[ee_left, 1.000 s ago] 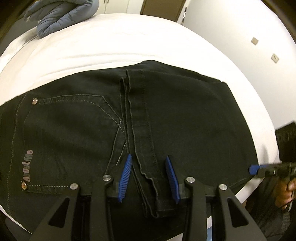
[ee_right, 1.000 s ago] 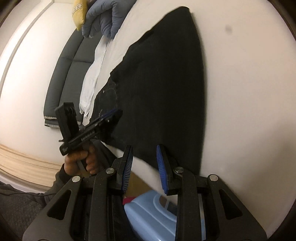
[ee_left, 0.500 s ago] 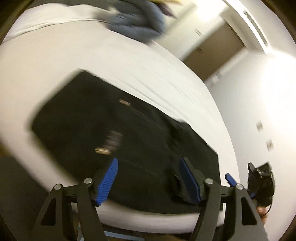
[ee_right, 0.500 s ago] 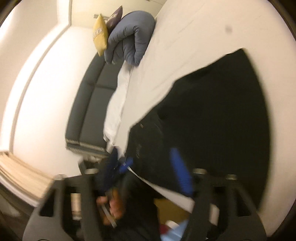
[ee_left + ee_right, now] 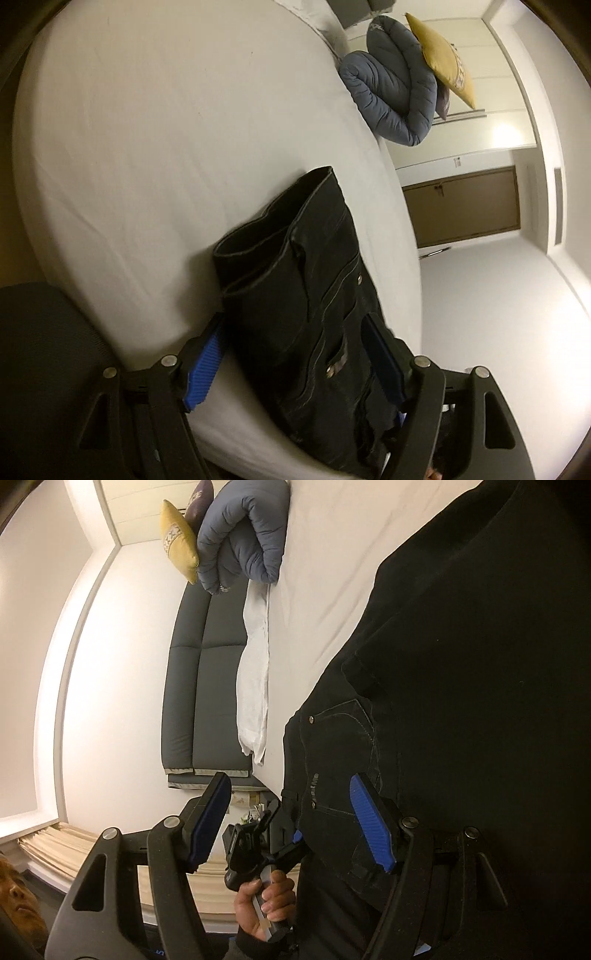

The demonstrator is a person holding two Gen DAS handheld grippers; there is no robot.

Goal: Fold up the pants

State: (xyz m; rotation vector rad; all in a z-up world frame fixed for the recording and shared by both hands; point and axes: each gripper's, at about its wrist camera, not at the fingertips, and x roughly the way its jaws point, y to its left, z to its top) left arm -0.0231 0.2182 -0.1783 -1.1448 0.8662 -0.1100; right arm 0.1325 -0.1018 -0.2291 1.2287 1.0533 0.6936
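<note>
- Spreading further at this moment, the left gripper (image 5: 295, 365) has blue fingers (image 5: 203, 363) that stand wide apart; a second ago they were narrow, straddling a seam of the flat black pants.
- The folded black pants (image 5: 310, 295) now lie between those fingers, the near edge reaching in between them, but the pads do not press on the cloth as far as the left wrist view shows.
- The right gripper (image 5: 291, 827) is also wide, its blue fingers (image 5: 369, 827) parted far more than a second ago; its right-hand finger lies over the pants (image 5: 461, 701) and nothing is clamped.
- The left wrist view has rolled hard since the earlier frame: the white bed (image 5: 166, 129) now runs up the picture's left, and the pants sit as a compact stack near the bed's near edge, rivets and pocket stitching facing up.
- From the right wrist view the pants fill the right half of the picture; a second ago they were a smaller dark patch further off.
- Between the right gripper's fingers the person's hand (image 5: 267, 897) shows, gripping the handle of the left gripper (image 5: 295, 836) beside the pants' waistband.
- Further out, a rolled grey-blue duvet (image 5: 395, 85) and a yellow cushion (image 5: 443, 62) lie at the bed's far end.
- A dark sofa (image 5: 199, 686) stands along the wall beyond the bed.
</note>
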